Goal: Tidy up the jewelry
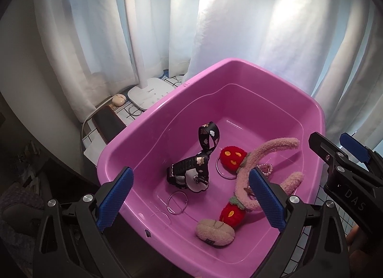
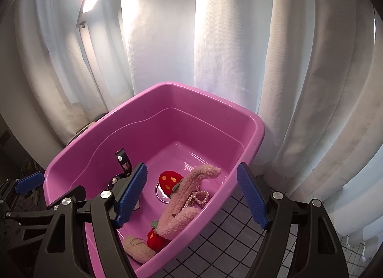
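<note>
Left tongs agape over basin rim | headband against right wall

Pink tub stands on a grid-patterned surface before white curtains. Inside the tub: a pink plush headband with red strawberry ornaments, a pearl strand draped over it, and a beige plush charm at the near wall. Right hand-held gripper hangs above the tub's near right rim, jaws apart, nothing between them.
</note>
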`<state>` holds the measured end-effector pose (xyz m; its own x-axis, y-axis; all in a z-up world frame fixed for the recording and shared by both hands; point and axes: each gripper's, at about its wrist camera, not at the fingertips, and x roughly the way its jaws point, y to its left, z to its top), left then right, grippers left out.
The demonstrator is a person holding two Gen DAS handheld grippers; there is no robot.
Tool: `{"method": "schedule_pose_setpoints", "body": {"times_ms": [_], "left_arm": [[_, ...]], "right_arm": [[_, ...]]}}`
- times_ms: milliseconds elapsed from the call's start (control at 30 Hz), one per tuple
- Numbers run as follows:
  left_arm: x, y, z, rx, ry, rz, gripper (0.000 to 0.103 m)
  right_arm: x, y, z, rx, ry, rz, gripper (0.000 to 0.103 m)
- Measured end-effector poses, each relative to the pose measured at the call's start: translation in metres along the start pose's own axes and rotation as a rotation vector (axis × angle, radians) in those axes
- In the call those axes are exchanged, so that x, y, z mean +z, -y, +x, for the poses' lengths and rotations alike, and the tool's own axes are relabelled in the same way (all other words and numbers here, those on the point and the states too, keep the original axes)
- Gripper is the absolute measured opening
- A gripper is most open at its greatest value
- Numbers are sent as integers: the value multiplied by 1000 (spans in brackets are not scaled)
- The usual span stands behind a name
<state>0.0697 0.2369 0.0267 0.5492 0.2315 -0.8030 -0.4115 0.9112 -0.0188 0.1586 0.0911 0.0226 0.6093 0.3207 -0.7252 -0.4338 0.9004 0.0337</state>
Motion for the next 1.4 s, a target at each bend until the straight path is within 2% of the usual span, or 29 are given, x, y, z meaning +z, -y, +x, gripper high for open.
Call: {"method": "schedule_pose_setpoints", "body": {"times_ms": [1400], "left_arm": [[-3, 1, -15, 3, 13, 4, 96]], "right_arm": [[-10, -4, -20, -24, 23, -15, 74]]}}
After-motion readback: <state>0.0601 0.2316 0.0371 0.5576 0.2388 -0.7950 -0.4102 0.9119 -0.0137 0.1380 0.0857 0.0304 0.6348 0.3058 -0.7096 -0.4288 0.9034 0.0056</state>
